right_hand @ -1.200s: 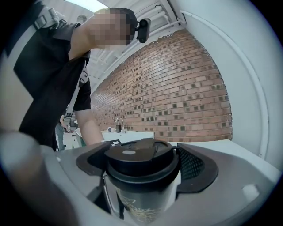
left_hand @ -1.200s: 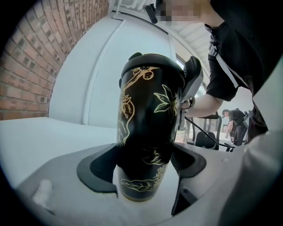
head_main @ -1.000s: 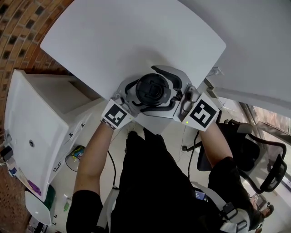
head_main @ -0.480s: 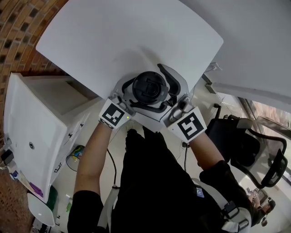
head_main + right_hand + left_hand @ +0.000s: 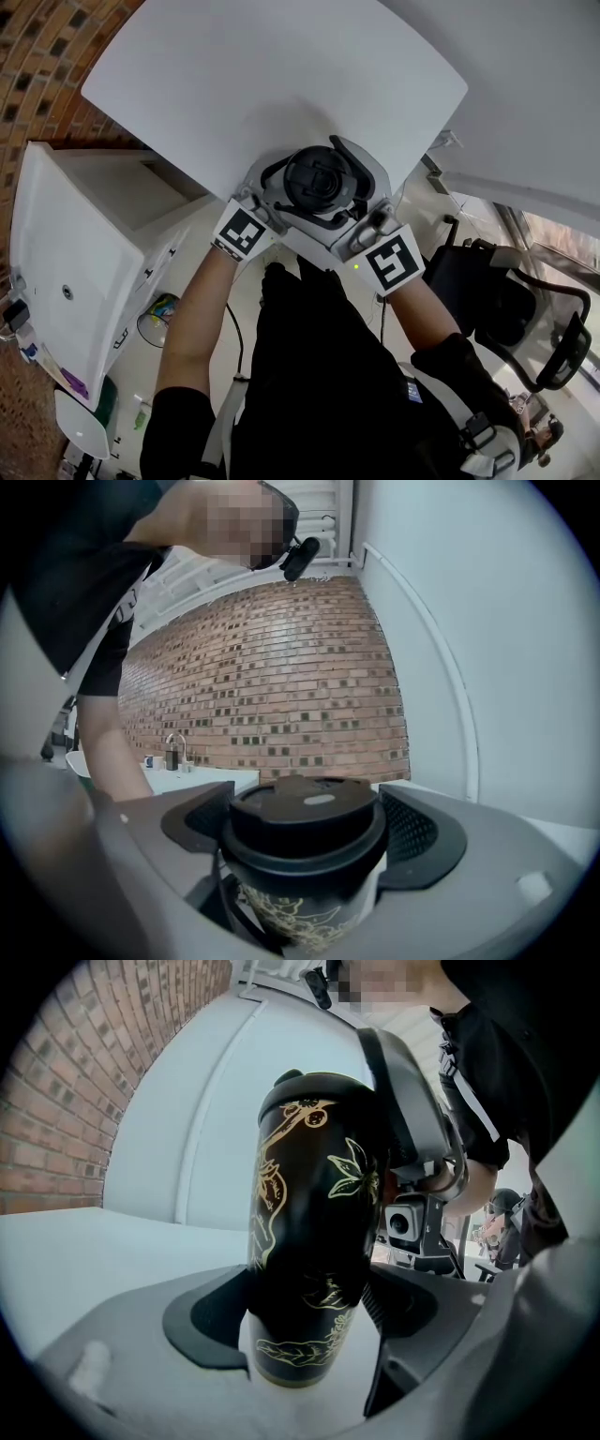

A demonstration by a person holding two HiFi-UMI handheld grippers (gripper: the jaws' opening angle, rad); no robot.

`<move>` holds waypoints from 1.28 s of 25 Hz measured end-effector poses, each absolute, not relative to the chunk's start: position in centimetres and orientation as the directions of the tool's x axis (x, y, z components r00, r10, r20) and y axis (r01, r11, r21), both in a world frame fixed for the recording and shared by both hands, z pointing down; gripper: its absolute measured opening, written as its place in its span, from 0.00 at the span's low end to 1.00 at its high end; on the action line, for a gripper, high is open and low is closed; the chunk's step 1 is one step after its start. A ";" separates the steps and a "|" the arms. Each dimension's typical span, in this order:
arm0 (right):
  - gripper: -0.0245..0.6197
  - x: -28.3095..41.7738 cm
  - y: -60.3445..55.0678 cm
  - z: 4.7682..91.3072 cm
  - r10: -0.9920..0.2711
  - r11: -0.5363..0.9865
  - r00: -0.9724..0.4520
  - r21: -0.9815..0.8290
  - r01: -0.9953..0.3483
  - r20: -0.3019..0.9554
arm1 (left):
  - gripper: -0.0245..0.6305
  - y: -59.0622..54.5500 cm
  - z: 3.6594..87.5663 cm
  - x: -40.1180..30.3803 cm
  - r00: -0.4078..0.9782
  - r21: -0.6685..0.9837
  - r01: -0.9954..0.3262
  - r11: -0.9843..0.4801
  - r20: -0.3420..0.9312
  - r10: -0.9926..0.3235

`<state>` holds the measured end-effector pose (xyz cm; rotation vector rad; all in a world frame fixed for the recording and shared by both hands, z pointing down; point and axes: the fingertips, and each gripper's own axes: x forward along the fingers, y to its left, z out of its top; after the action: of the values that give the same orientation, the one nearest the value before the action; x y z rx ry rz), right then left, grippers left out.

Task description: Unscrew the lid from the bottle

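A black bottle (image 5: 309, 1241) with gold leaf drawings stands upright at the near edge of the white table (image 5: 262, 84). Its black lid (image 5: 305, 808) sits on top and shows from above in the head view as a dark disc (image 5: 319, 178). My left gripper (image 5: 305, 1321) is shut on the bottle's lower body, a pad against each side. My right gripper (image 5: 305, 832) reaches in higher up, its jaws closing on the lid, with the pads against its rim. In the head view the left gripper (image 5: 291, 192) and the right gripper (image 5: 342, 192) meet round the bottle.
A white cabinet (image 5: 75, 253) stands at the left below the table, with a brick wall (image 5: 37, 56) behind it. A second white tabletop (image 5: 525, 112) lies to the right. A black office chair (image 5: 525, 309) stands at the person's right.
The right gripper has swung round the bottle, its marker cube moving down and to the left. The left gripper and the bottle have stayed where they were.
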<state>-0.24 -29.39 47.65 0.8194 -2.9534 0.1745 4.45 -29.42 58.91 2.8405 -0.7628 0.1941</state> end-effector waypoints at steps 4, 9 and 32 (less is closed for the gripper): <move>0.77 -0.1 -28.7 48.1 -0.329 0.932 -0.937 -0.118 -0.343 0.120 | 0.63 -29.3 58.9 4.6 0.859 0.153 -0.507 -0.848 0.177 -0.481; 0.77 -0.7 -27.8 47.9 -0.040 0.994 -0.986 -0.093 -0.055 0.160 | 0.63 -29.4 58.9 4.5 0.860 0.159 -0.505 -0.848 0.177 -0.479; 0.78 0.8 -29.2 43.2 -0.182 0.966 -0.983 -0.181 -0.183 0.021 | 0.63 -29.5 59.1 3.5 0.847 0.145 -0.524 -0.840 0.190 -0.496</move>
<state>0.83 -29.20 43.17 0.2884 -3.1112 0.2876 3.54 -29.46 59.10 2.8337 -0.7895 0.2153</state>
